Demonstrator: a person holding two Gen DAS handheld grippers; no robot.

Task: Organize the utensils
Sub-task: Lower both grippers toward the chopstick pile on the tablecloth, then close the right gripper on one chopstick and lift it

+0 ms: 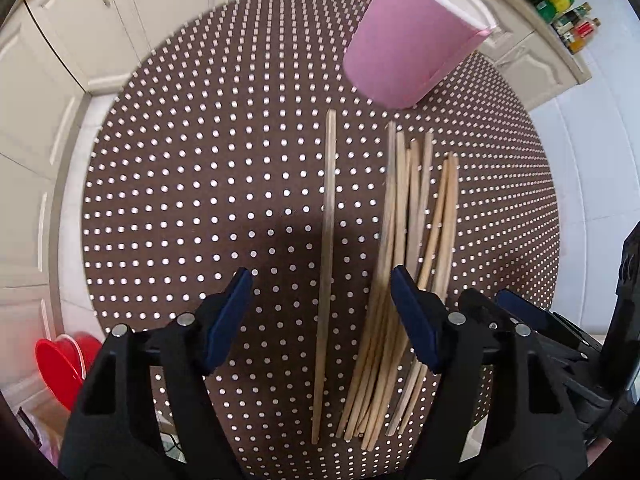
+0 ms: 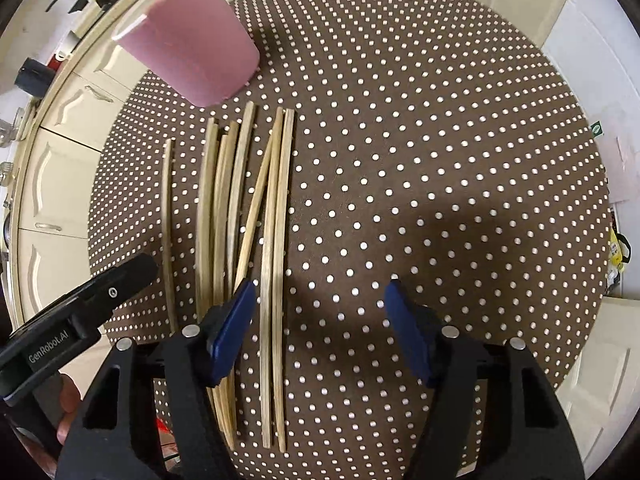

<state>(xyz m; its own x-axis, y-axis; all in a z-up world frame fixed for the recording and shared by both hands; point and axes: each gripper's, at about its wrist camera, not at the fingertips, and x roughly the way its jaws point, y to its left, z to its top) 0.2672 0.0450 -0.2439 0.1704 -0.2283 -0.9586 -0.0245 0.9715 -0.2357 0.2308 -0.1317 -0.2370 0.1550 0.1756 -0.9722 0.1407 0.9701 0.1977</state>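
The left gripper [image 1: 322, 296] hangs above the counter [image 1: 192, 184] with its jaws spread and nothing between them; a lone chopstick [image 1: 328, 240] lies directly under the gap, apart from the rest. The right gripper [image 2: 320, 308] is likewise spread and empty, with the rightmost sticks of the chopstick bundle [image 2: 248, 240] passing beneath its left finger [image 2: 232, 328] and into the gap. The bundle lies loosely fanned on the dotted cloth near the middle of the counter, several sticks crossing one another, all pointing toward the far edge. The pink paper cup [image 1: 412, 36] stands upright just beyond their far tips, close to the far edge, and appears empty, although its interior is not visible. Judged risks: a closure on the crossed bundle is likely to trap more than one stick, or to lever a neighbour sideways and roll it toward the counter edge. A thin round stick gripped near one end may pivot in the pads and droop, so the tip misses the cup mouth. The cup is light and tall; a stick pushed against its wall or dropped in at a slant may tip it over. The two grippers sit close together, so simultaneous descent risks contact between them. The cloth may also drag and wrinkle under a low finger.
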